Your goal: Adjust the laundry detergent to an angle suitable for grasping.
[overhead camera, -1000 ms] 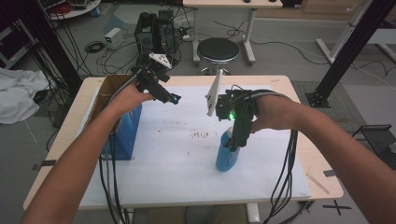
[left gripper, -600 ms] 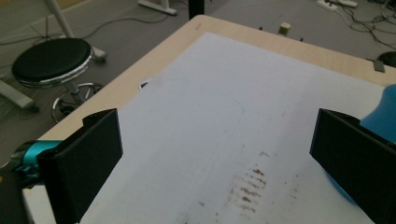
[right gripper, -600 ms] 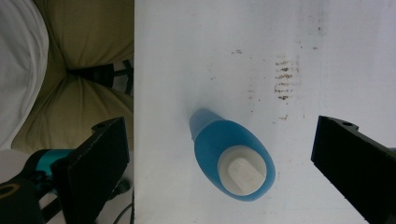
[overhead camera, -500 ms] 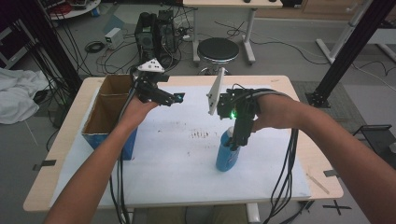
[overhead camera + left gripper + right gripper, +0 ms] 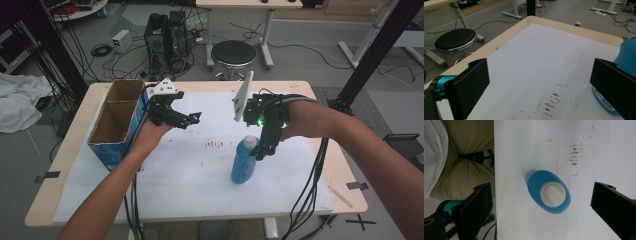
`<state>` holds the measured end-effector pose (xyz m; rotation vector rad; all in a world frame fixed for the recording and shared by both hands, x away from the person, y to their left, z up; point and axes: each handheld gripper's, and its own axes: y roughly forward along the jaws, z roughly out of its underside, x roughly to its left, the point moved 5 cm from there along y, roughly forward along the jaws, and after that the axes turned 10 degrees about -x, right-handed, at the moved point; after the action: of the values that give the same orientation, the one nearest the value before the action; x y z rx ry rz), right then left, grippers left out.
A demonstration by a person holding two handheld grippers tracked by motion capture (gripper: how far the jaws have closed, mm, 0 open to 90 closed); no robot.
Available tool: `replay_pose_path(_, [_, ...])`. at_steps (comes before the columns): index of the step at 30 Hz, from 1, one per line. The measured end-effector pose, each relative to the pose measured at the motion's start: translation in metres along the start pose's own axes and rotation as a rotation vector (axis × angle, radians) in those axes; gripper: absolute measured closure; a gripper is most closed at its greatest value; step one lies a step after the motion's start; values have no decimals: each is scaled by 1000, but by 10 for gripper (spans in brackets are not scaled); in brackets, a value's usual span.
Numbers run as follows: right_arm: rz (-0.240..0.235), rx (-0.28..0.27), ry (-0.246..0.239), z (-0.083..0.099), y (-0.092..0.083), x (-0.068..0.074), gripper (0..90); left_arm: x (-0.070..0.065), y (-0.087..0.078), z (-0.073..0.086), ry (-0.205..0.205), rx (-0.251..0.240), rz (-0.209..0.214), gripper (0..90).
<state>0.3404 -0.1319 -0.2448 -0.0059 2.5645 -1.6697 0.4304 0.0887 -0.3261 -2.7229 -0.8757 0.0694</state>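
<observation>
A blue bottle (image 5: 242,162) with a white cap stands upright on the white sheet (image 5: 190,190), right of the table's middle. My right gripper (image 5: 265,146) points down just above the bottle's top, open. In the right gripper view the bottle (image 5: 536,183) lies between the two wide-apart jaws of that gripper (image 5: 540,195), and neither jaw touches it. My left gripper (image 5: 192,119) is held above the table left of middle, points toward the right, and is open and holds nothing. In the left gripper view, that gripper (image 5: 539,75) has the bottle (image 5: 627,53) behind its right-hand jaw.
A blue-sided open cardboard box (image 5: 116,122) stands along the table's left edge, close beside my left hand. Brown smudges (image 5: 215,144) mark the sheet between the grippers. A black stool (image 5: 233,52) and a computer tower (image 5: 165,35) stand beyond the far edge.
My left gripper has moved off the box, to the right and a little nearer the person. The right gripper has stayed above the bottle.
</observation>
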Motion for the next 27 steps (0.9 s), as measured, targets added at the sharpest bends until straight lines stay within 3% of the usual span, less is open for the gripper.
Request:
replay_pose_path(3, [0,7,11,9,-3,0,32,-10,-3,6,-15,-35,-18,23])
replay_pose_path(4, [6,-3,42,12,-4,1,32,-13,-3,7,-28,-51,-25,23])
replay_pose_path(6, [5,-1,38,17,-6,0,32,-20,-4,11,-31,-73,-39,23])
replay_pose_path(7, [8,-7,43,19,-6,0,32,-26,-3,12,-65,-106,-53,23])
replay_pose_path(8, [11,-2,48,22,-7,0,32,-27,-6,15,-29,-79,-51,23])
replay_pose_path(9, [6,5,30,24,-8,-1,32,-32,-5,16,-54,-105,-61,23])
replay_pose_path(10, [9,-4,51,26,-8,1,32,-36,-5,17,-63,-116,-60,23])
replay_pose_path(12, [8,12,39,31,-9,-1,32,-43,-7,19,-66,-133,-71,23])
replay_pose_path(13, [16,-1,65,31,-8,1,32,-48,-8,20,-72,-144,-75,23])
replay_pose_path(17, [17,24,64,39,-9,-2,32,-63,-8,26,-68,-168,-71,23])
replay_pose_path(27, [29,15,77,45,-9,-2,32,-95,-6,43,-79,-226,-96,24])
